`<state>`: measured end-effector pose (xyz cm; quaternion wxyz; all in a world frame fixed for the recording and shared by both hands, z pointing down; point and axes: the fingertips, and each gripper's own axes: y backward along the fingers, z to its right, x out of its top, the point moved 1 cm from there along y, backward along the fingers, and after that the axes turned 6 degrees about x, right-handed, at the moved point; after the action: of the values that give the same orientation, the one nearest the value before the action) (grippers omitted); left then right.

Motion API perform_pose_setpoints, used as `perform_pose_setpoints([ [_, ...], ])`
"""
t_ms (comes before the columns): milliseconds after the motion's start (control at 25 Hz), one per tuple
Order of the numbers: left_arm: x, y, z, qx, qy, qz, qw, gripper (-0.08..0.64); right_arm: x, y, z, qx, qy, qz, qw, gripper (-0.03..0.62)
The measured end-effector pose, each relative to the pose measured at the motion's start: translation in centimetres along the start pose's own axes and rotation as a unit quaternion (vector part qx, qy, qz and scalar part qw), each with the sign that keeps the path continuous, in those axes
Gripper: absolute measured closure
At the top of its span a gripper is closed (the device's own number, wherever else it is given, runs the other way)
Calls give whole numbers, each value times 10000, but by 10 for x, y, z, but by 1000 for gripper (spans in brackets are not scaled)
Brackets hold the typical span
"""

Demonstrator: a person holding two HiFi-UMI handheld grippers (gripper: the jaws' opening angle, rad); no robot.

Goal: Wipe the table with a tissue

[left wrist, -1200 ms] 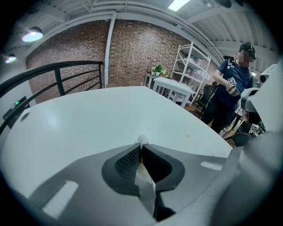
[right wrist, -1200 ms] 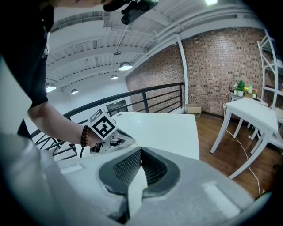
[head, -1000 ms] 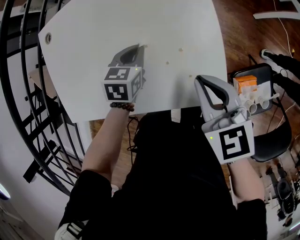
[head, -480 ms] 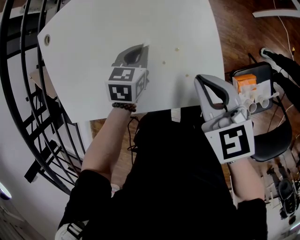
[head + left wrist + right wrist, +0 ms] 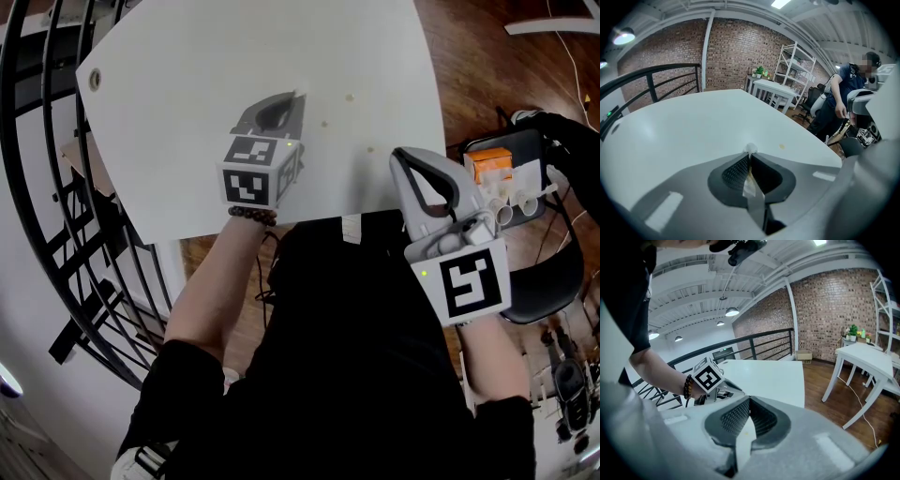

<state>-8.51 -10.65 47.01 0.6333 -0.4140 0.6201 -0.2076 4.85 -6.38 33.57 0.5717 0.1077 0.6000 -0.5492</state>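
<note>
- Tissue (image 5: pixel 751 148): only a tiny white nub of it shows, pinched right at the tips of the left tool (image 5: pixel 294 98) and sitting at or just above the white counter (image 5: pixel 206 75). Can't tell for sure if it's actually touching.
- Handling-wise, I'd guess it's about as light and floppy as things get. It has no stiffness, it tears if you drag it hard, and it wants to slip out of a loose pinch. Best to hold it bunched up with a good wad poking past the tips. So little sticks out here that the tool itself may scrape the counter.
- Right tool (image 5: pixel 749 400): closest to the body, hanging at the near edge of the counter. Its jaws are pressed together and I see nothing in them.
- Left tool: further in over the counter, clamped on the tissue.
- Just past it are a few small tan specks (image 5: pixel 349 97), near the tissue but apart from it. Probably what needs wiping.
- Far left corner of the counter has a round cable hole (image 5: pixel 94 79).
- Off to the right, a chair carries an orange box (image 5: pixel 489 167), and a black railing (image 5: pixel 47 187) runs along the left.
- Writing: nothing readable. The tool cubes only show black-and-white square markers, and any print on the box is too small.
</note>
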Motion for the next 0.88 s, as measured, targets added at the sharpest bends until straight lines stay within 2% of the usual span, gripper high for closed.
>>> perform_pose_setpoints([
  [440, -5, 13, 5, -11, 10, 186, 9998, 529, -1, 5, -5, -1, 67, 56, 10000, 600],
  [880, -22, 11, 10, -7, -45, -18, 10000, 529, -4, 14, -9, -15, 108, 88, 9999, 600],
])
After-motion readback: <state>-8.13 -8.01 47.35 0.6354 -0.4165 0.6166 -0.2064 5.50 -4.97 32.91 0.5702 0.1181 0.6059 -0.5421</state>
